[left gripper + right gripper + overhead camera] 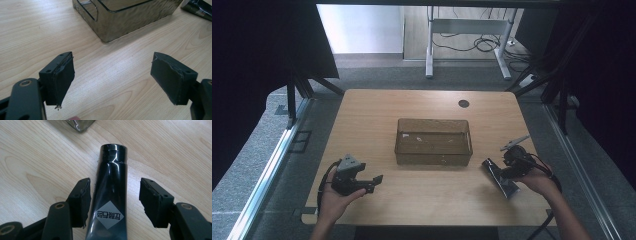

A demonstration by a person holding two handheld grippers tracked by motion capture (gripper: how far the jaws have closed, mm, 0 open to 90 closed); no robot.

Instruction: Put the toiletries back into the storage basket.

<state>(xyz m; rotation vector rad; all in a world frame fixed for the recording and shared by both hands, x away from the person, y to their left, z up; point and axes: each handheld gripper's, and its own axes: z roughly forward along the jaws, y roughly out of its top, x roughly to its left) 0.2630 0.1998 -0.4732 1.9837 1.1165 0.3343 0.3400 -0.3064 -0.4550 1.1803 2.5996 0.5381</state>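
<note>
1. Tube, black and glossy, with a cap at one end and a pale diamond label: this was the object in hand. It lay flat on the wooden table at the near right, just right of the bin's near right corner, and is listed first as the working object; the remaining items run from largest to smallest.
2. Table: a light wood top with a small dark grommet hole near its far edge.
3. Bin, of smoky clear plastic, rectangular, stood at the table's centre. Nothing sizeable could be made out inside it.
4. Left gripper was held at the near left, well apart from the tube, jaws pointing toward the bin. Its pads were spread wide over bare wood, with nothing between them.
5. Right gripper was the nearer one. Its pads were spread, one on either side of the tube's body; the left pad lay close beside it, the right stood clear, and neither appeared to press.
6. Key relation: the tube's long axis ran along the right gripper's line of sight, cap end away from the hand and toward the bin, so a closing pinch would probably fall across the tube's narrow width.
</note>
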